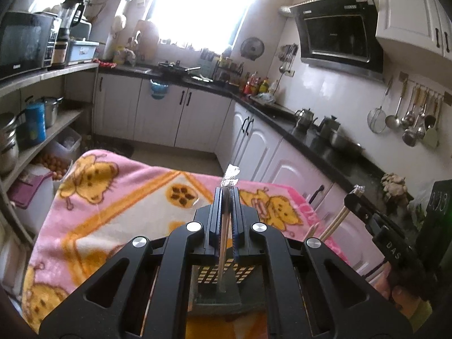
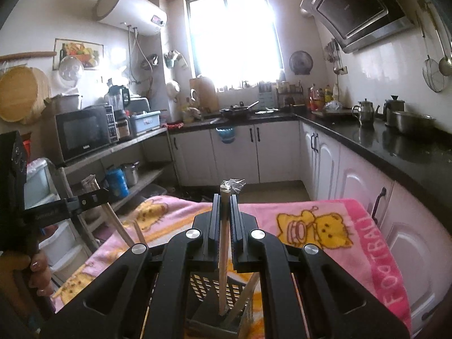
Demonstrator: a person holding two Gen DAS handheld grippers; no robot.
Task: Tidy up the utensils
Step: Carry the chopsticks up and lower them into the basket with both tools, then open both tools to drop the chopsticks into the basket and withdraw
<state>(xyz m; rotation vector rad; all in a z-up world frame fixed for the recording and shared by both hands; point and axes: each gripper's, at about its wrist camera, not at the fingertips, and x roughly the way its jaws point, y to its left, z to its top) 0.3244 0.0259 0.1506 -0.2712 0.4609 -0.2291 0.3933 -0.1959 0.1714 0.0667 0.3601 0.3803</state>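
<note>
Currently my left tongs point(image 1: 228, 195) and right tongs point(image 2: 225, 200) each pinch chopsticks point(image 1: 223, 243) above the perforated holder point(image 2: 210, 288) on the blanketed tabletop point(image 1: 113, 212); neither bundle is dropped in yet.

Wooden chopsticks point(image 1: 224, 243), foil-tipped, upright, lower ends inside black perforated holder point(image 2: 203, 291).

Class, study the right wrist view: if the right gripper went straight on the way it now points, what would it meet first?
The right gripper, jaws shut on wrapped chopsticks, points over the pink blanket toward the white cabinets under the window. Those cabinets look like the first obstacle, though depth is unclear.
</note>
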